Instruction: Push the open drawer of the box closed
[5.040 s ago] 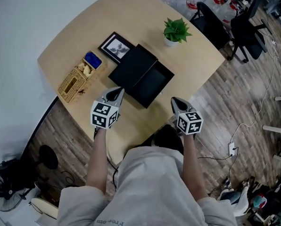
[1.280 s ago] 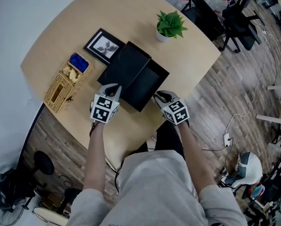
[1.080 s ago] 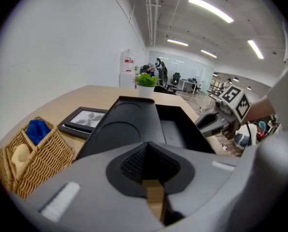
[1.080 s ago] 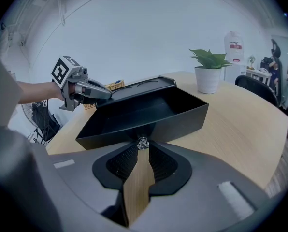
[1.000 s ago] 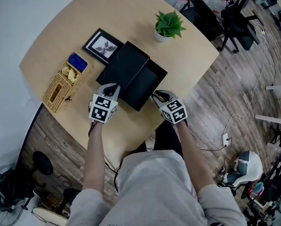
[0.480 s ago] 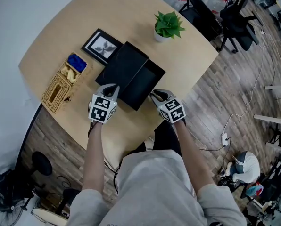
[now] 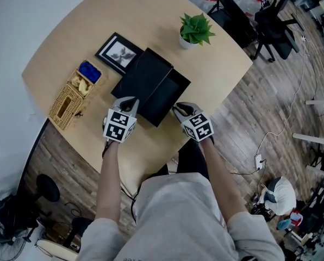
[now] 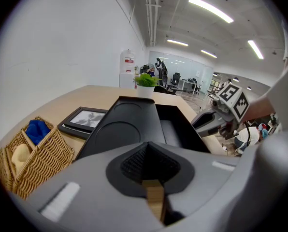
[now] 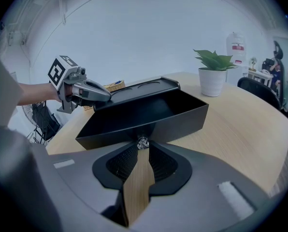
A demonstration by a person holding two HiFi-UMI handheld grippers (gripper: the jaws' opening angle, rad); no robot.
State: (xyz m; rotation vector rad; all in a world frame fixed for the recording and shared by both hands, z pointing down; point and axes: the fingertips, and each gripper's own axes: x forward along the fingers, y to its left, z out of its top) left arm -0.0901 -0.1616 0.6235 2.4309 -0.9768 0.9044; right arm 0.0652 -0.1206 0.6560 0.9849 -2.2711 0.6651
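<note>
A black box (image 7: 142, 74) lies on the wooden table with its drawer (image 7: 164, 98) pulled partly out toward me. In the right gripper view the drawer (image 9: 149, 114) fills the middle, and its small clear knob (image 9: 143, 143) sits right at the tips of my right gripper (image 9: 143, 150), whose jaws are shut and touch the drawer front. My right gripper (image 7: 176, 109) meets the drawer's near end. My left gripper (image 7: 132, 103) is shut, its tips at the box's near left corner. In the left gripper view the box (image 8: 127, 124) lies just beyond my left gripper (image 8: 149, 148).
A wicker basket (image 7: 74, 94) with blue and yellow items stands left of the box. A framed picture (image 7: 117, 51) lies behind it, and a potted plant (image 7: 194, 30) stands at the far right. The table edge (image 7: 167, 148) runs just below both grippers. Office chairs (image 7: 243, 15) stand beyond the table.
My right gripper has moved up to the drawer front and shifted slightly inward, and the drawer has slid a little into the box. The left gripper has stayed at the box's corner.
</note>
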